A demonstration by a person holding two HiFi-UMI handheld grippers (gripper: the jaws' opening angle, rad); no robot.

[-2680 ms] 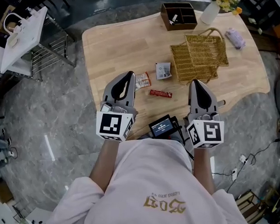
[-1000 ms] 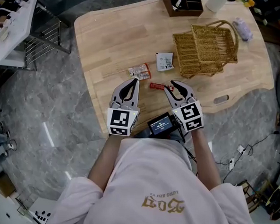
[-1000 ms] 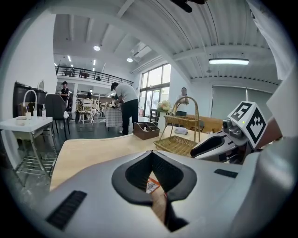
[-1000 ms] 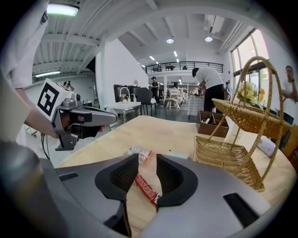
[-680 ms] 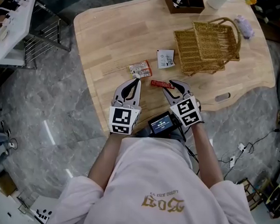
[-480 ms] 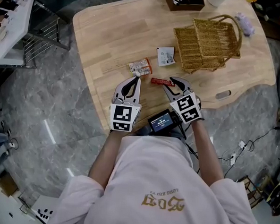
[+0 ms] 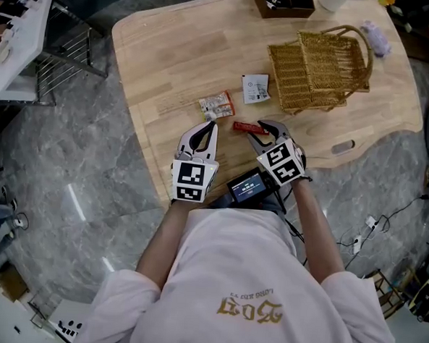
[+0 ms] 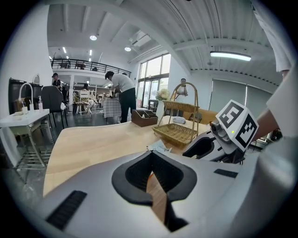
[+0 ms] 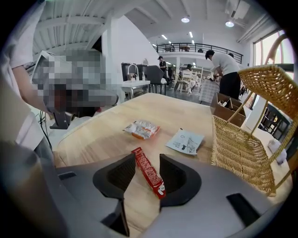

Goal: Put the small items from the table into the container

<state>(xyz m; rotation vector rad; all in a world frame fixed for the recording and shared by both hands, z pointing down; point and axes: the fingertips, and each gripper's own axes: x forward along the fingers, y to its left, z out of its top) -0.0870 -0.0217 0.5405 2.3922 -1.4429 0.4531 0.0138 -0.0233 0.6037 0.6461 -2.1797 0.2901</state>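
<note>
The right tongs are opening astride the slim red foil snack bar, not pressing it. The bar is lying flat on the pale wooden worktop, with the woven wicker basket at its 1 o'clock. The left tongs are sitting clenched and empty. The bar is probably light, thin and slippery, so pinching across mid-length suits.

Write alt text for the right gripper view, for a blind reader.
The right tool points down at a wooden table, its jaws opening with a red snack bar lying on the wood between them. Beyond lie an orange snack packet and a white sachet, with a wicker basket at the right.
</note>
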